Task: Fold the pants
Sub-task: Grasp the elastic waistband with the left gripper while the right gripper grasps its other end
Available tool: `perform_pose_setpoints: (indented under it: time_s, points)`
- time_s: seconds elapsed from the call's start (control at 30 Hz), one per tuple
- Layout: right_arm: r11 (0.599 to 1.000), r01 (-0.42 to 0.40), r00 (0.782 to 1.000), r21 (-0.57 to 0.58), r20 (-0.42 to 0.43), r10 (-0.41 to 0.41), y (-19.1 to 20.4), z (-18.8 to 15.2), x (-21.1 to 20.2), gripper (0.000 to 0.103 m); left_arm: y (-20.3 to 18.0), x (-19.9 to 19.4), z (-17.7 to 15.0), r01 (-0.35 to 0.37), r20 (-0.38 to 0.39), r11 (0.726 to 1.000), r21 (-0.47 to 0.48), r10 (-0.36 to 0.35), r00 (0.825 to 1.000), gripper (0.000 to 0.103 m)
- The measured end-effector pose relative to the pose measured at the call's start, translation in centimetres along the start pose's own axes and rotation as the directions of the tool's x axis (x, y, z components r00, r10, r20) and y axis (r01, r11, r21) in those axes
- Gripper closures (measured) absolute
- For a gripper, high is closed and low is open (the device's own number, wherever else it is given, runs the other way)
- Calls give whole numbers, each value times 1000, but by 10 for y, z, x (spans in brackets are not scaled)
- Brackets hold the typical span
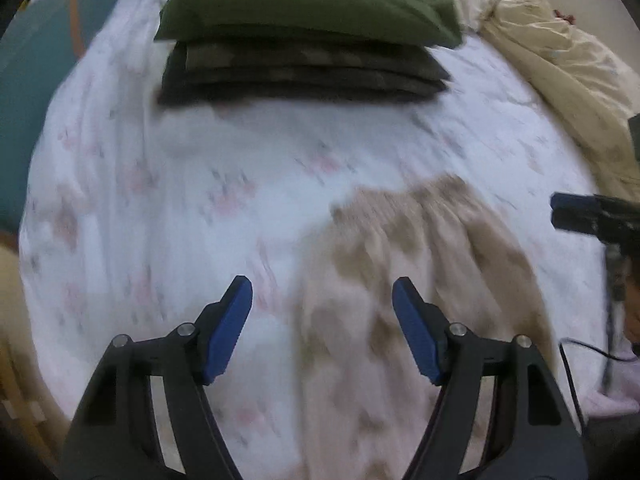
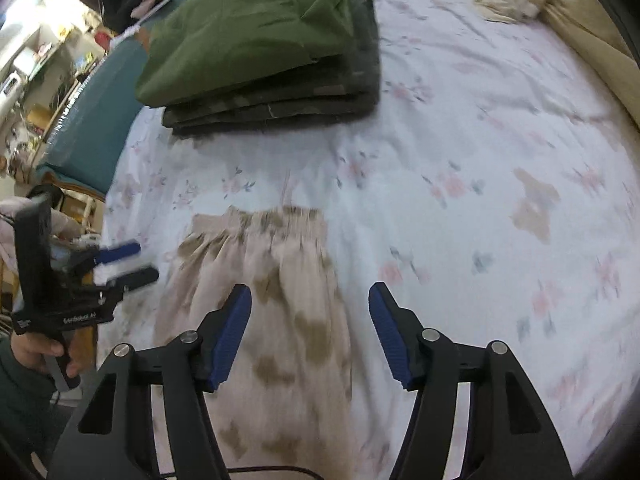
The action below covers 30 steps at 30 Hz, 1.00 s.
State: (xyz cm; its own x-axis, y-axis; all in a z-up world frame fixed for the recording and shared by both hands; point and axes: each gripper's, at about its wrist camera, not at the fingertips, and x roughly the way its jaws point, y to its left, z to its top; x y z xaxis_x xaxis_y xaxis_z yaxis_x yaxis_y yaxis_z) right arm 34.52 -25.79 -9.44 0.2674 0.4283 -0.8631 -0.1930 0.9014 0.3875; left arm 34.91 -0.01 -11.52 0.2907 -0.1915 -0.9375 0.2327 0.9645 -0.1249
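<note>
Both tongs, left tongs (image 1: 322,330) and right tongs (image 2: 310,332), hover apart over the pants (image 2: 276,320) at lower centre, so a shallow pinch could snag the bed (image 2: 460,128) sheet.

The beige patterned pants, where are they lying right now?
The beige patterned pants lie flat on the floral bedsheet, waistband toward the stack of folded clothes. In the right wrist view they sit lower centre-left; both hand-held grippers hover open above them.
</note>
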Motion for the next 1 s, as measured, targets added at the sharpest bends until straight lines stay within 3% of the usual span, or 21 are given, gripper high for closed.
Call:
perform_pose_setpoints:
  time_s: [0.1,0.2,0.27,0.37,0.4,0.43,0.5,0.57,0.77,1.0]
  points:
    - [1000,-10,1000,-13,-30,10,0,18,28,40,6,28,18,52,-43,998,-20,-53,998,42]
    - [999,-6,999,-38,-45,4,2,29,50,41,1,47,27,89,-63,995,41,-86,994,43]
    - [999,-13,997,-42,-72,10,1,35,67,47,-4,62,29,126,-109,989,74,-118,987,45]
    - [999,1,994,-43,-108,-6,-1,37,89,56,-10,76,29,137,-138,982,131,-119,983,60]
    - [999,2,993,-40,-121,-7,-1,37,95,61,-12,77,29,142,-134,978,153,-122,983,71]
    - [999,-9,991,-42,-131,4,-1,37,100,71,-14,77,29,163,-135,972,167,-142,981,87]
    - [997,-5,993,-82,-115,-5,4,37,101,84,-15,77,30,190,-151,967,172,-165,975,96]
    - [995,0,996,-101,-93,-10,5,39,96,94,-17,72,32,191,-146,964,187,-166,975,97]
    - [984,14,1000,-179,20,-11,19,59,54,95,-20,31,54,150,-47,957,249,-143,989,97]
    - [952,38,997,-304,77,-16,45,45,5,95,-39,-22,37,117,48,934,338,-141,989,97]
